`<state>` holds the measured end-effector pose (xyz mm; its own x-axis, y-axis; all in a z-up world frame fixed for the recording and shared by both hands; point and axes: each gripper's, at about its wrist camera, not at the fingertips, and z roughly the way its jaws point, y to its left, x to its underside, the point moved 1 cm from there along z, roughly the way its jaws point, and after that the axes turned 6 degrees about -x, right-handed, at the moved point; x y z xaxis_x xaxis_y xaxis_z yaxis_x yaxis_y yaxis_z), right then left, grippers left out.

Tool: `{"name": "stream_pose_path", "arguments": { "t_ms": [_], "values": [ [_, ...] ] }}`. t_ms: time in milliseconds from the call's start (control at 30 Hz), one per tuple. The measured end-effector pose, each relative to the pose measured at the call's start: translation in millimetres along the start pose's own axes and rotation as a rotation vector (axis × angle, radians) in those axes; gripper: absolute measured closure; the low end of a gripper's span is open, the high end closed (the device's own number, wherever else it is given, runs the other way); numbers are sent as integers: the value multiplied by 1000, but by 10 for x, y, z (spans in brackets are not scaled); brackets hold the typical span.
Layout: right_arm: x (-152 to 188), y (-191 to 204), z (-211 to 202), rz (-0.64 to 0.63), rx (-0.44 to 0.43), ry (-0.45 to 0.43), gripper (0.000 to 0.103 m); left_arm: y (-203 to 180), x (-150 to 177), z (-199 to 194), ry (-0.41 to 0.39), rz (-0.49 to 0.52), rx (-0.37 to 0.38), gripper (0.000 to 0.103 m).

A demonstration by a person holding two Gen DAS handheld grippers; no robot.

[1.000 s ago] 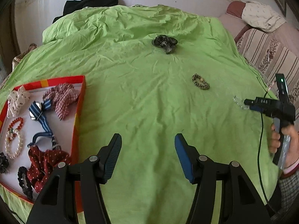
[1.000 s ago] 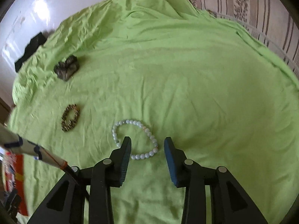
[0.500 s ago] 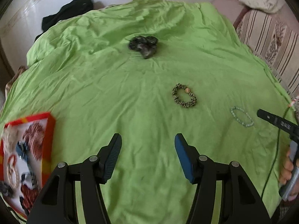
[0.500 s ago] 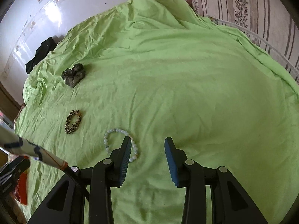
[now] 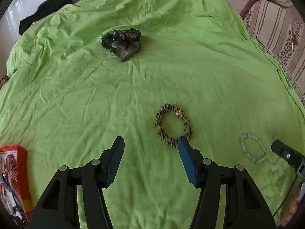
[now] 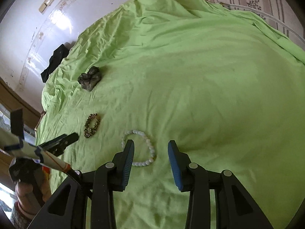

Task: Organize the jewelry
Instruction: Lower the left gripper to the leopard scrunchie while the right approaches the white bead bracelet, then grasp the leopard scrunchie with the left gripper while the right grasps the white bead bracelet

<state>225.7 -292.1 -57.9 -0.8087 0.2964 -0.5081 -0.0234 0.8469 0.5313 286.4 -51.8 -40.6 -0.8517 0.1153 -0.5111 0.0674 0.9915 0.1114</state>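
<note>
A leopard-print hair tie point(image 5: 173, 124) lies on the green bedspread point(image 5: 95, 95), just ahead of my open left gripper point(image 5: 150, 143), whose right fingertip overlaps its near edge. A pale bead bracelet point(image 5: 253, 150) lies to its right; in the right wrist view the bracelet point(image 6: 140, 147) sits just ahead of my open right gripper point(image 6: 150, 146), partly behind the left finger. A dark grey scrunchie point(image 5: 122, 43) lies farther back. The hair tie point(image 6: 91, 125) and scrunchie point(image 6: 89, 80) also show in the right wrist view. Both grippers are empty.
A red-rimmed tray point(image 5: 22, 173) holding several scrunchies and bracelets sits at the lower left edge. A black garment point(image 5: 44, 11) lies at the bed's far left. A striped sofa point(image 5: 276, 28) stands to the right. The left gripper's tip point(image 6: 63, 143) shows in the right wrist view.
My left gripper has moved right and forward, away from the tray, up to the leopard-print hair tie. My right gripper has shifted so the bead bracelet again lies just ahead of its fingers.
</note>
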Motion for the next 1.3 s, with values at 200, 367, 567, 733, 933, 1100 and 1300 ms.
{"name": "stream_pose_path", "arguments": {
  "t_ms": [200, 367, 567, 733, 933, 1100, 1300],
  "values": [
    [-16, 37, 144, -22, 7, 35, 63, 51, -114, 214, 18, -40, 43, 47],
    [-26, 38, 227, -39, 21, 51, 63, -10, -147, 368, 27, -16, 54, 48],
    [-23, 54, 288, -69, 48, 60, 64, -51, -169, 476, 9, -5, 42, 48],
    [7, 110, 319, -114, 87, 57, 66, -84, -146, 493, -20, 16, 12, 48],
    [43, 169, 366, -163, 136, 53, 66, -83, -117, 499, -48, 15, -6, 46],
    [54, 212, 390, -201, 172, 56, 66, -89, -106, 498, -56, 21, -14, 46],
    [83, 247, 400, -229, 212, 52, 73, -101, -87, 490, -62, 26, -28, 46]
  ]
}}
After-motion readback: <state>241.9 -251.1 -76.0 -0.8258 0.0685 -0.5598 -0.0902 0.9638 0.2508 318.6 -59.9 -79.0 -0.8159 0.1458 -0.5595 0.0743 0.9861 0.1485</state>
